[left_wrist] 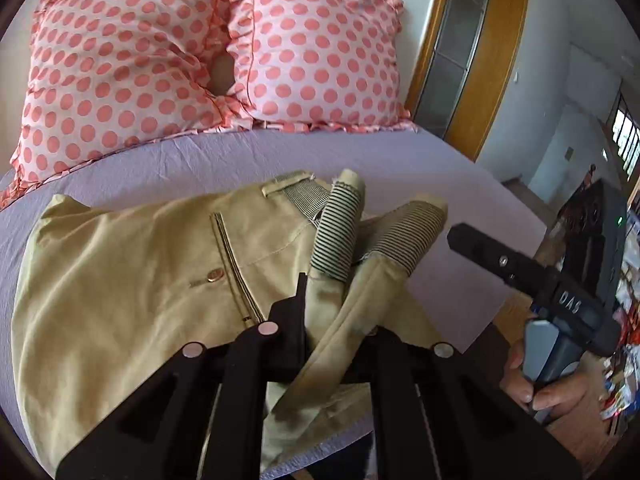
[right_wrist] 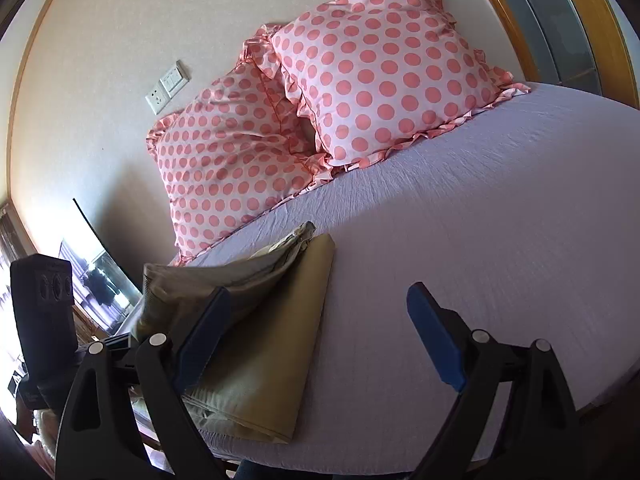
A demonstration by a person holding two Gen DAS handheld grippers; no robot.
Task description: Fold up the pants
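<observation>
Tan khaki pants (left_wrist: 132, 280) lie partly folded on the lilac bed sheet (left_wrist: 224, 160), back pocket with a button facing up. The two leg ends with striped turned-up cuffs (left_wrist: 340, 236) lie over the seat area. My left gripper (left_wrist: 340, 320) is shut on the bunched leg fabric near the bed's front edge. My right gripper (right_wrist: 320, 316) is open and empty, blue pads apart, above the bed just right of the folded pants (right_wrist: 272, 332). It also shows in the left wrist view (left_wrist: 532, 280), held off the bed's right side.
Two pink polka-dot pillows (left_wrist: 208, 48) lie at the head of the bed. A wooden door frame (left_wrist: 492, 60) stands to the right. A wall socket and switch (right_wrist: 166, 86) sit above the bed. The sheet (right_wrist: 480, 220) spreads wide to the right of the pants.
</observation>
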